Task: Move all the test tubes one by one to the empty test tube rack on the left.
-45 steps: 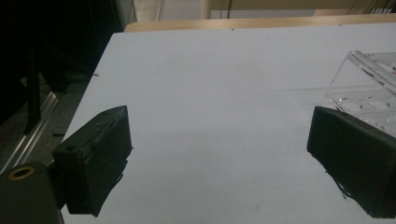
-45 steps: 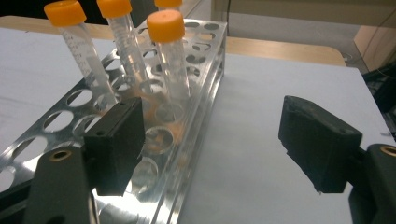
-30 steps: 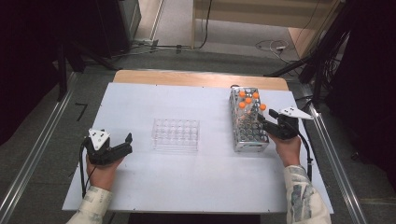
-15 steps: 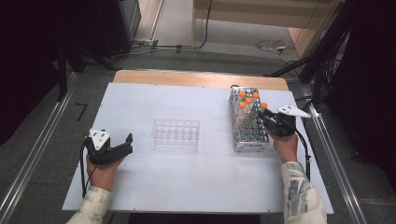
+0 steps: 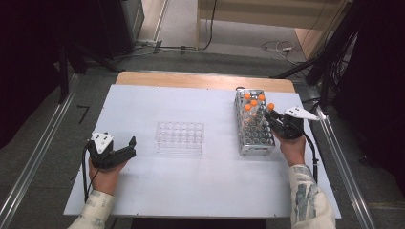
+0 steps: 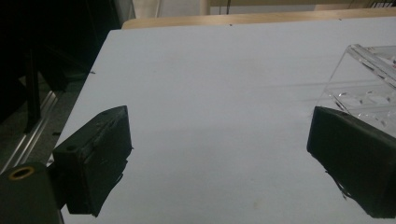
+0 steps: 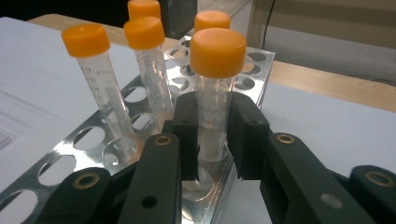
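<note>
Left hand-held gripper (image 5: 128, 149) rests on the desk (image 5: 191, 186) with jaws apart and nothing between them, the clear tray (image 5: 179, 137) just to its right. The right hand-held gripper (image 7: 212, 140) has just closed and is clamped on an orange-capped tube (image 7: 215, 88). We note the tube stands upright at the metal rack's (image 7: 88, 154) near edge, long axis vertical, cap up. We judge that lifting it out calls for a straight upward pull.

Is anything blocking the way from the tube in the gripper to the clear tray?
Nothing visible does. The right gripper is shut on the orange-capped tube at the metal rack; bare table lies between the rack and the clear tray.
</note>
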### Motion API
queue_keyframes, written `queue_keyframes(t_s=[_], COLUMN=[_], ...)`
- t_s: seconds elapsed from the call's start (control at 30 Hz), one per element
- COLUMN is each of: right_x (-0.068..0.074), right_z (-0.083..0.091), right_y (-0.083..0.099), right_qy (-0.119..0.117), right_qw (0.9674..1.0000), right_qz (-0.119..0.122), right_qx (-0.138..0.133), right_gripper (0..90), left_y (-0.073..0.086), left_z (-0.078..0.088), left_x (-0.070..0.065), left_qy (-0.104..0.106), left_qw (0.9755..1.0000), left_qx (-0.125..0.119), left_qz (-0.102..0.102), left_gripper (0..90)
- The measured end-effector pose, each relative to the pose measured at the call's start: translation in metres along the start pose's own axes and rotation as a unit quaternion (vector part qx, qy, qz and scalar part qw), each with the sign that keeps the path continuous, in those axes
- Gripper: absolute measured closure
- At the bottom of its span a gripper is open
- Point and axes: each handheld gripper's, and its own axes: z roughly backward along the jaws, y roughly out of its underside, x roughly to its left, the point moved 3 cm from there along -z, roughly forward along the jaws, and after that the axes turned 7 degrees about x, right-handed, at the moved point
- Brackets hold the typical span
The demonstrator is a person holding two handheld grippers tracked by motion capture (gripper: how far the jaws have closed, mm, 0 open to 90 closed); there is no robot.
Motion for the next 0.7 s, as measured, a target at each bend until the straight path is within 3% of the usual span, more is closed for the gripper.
queue_keyframes(t_s=[0.33, 0.7], right_x=[0.005, 0.015], right_z=[0.02, 0.041], right_y=[-0.017, -0.025], right_qy=[0.014, 0.0], right_qw=[0.9996, 0.9993], right_qz=[0.007, 0.005], right_qx=[-0.024, -0.036], right_gripper=[72.3, 72.3], left_y=[0.0, 0.001], left_z=[0.001, 0.001], left_x=[-0.001, -0.004], left_qy=[-0.003, -0.006], left_qw=[1.0, 0.9999], left_qx=[0.0, 0.005], left_qz=[-0.003, -0.008], left_gripper=[6.9, 7.0])
